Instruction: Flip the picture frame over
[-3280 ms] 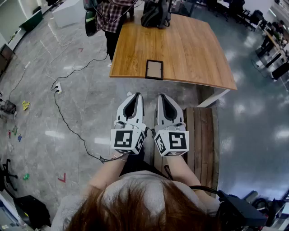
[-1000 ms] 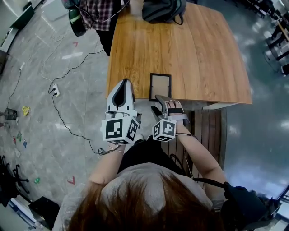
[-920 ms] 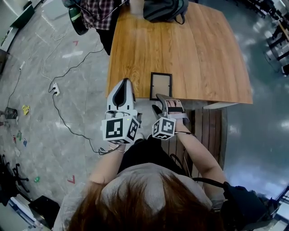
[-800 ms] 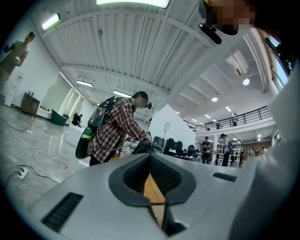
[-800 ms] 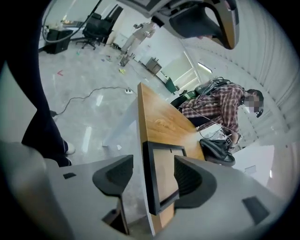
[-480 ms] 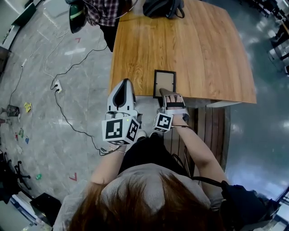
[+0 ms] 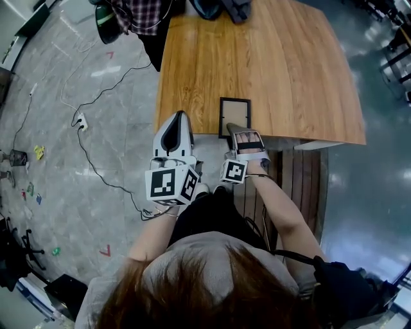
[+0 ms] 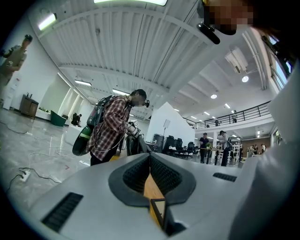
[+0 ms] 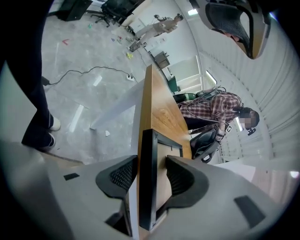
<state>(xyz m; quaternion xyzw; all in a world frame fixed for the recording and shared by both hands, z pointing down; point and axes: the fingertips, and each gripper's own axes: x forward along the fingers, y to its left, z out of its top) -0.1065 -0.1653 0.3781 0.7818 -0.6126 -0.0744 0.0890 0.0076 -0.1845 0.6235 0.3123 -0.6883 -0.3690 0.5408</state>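
Grasping was the step in hand. Head view: the picture frame [image 7: 234, 116] lay flat at the table's [image 7: 295, 71] near edge, with the right gripper [image 7: 235, 130] at its near side and the left gripper [image 7: 175, 118] off to the side. Left gripper view: jaws pressed together, empty. Only the right gripper view showed its jaws closing around the frame's edge, not yet pinching. Next would come a firm grip, then a lift and turn.

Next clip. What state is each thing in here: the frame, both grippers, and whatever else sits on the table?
picture frame: lying flat on the table, at its near edge, not yet lifted.
right gripper: jaws closing, the frame's near edge between them, pads not clearly pressing.
left gripper: shut, empty, clear of the frame.
black bag: resting at the table's far edge, mostly out of view.
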